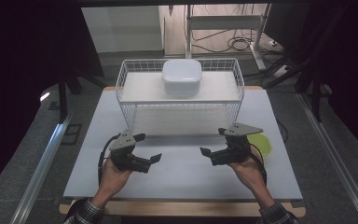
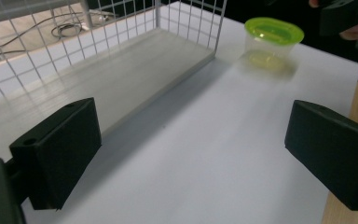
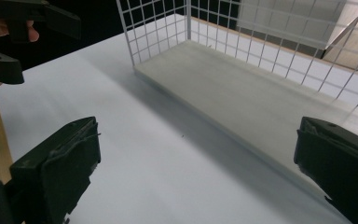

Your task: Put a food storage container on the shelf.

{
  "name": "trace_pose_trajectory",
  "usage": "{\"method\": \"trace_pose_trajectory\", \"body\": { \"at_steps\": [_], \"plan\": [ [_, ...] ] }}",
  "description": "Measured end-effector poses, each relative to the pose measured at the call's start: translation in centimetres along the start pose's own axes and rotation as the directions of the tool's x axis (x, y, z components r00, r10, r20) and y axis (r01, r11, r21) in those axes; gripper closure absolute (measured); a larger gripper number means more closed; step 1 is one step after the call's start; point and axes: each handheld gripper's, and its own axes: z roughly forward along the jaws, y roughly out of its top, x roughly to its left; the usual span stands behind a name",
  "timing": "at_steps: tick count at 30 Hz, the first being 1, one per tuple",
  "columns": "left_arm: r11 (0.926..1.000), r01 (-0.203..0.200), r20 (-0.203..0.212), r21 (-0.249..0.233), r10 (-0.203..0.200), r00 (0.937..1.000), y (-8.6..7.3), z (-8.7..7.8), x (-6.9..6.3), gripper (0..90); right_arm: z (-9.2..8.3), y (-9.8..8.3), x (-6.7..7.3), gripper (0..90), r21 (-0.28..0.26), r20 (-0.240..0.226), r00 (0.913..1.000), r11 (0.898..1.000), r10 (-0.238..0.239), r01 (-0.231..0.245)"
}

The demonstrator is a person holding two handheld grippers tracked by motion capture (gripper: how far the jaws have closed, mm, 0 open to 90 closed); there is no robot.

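- The green-lidded tub (image 1: 262,143) stands on the tabletop (image 1: 182,172), just beside the right claw (image 1: 214,145) and right of the wire shelf (image 1: 182,88).
- It looks light, with thin clear plastic walls that would flex and slip under a squeeze.
- Best hold, I judge: across the stiffer lid rim, gently.
- Both the right and the left claw (image 1: 148,148) hang spread apart, holding nothing.

one wire rack (image 1: 182,100), one white box (image 1: 182,76), one green-lidded tub (image 2: 272,41)
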Motion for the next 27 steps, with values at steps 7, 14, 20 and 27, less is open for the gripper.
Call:
{"method": "trace_pose_trajectory", "body": {
  "at_steps": [7,14,20,27],
  "plan": [
    [0.9998,0.016,-0.012,0.008,-0.016,0.9998,-1.8,-0.1,-0.3,3.1,-0.2,-1.5,0.5,1.6,0.016,-0.009,0.9999,1.000,0.011,-0.011],
    [0.9992,-0.011,-0.028,0.037,0.012,0.9995,-2.9,-0.2,-1.0,2.3,-0.5,-3.6,0.9,2.5,0.040,-0.009,0.9998,0.999,0.015,-0.015],
    [0.9978,-0.033,-0.035,0.057,0.035,0.9988,-3.6,-0.2,-1.5,2.1,-0.9,-4.8,1.0,2.5,0.058,-0.002,0.9999,0.998,0.010,-0.010],
    [0.9948,-0.039,-0.020,0.094,0.041,0.9990,-4.7,0.2,-1.8,1.4,-0.9,-6.1,1.3,2.5,0.083,-0.002,1.0000,0.997,-0.002,0.003]
  ]
}}
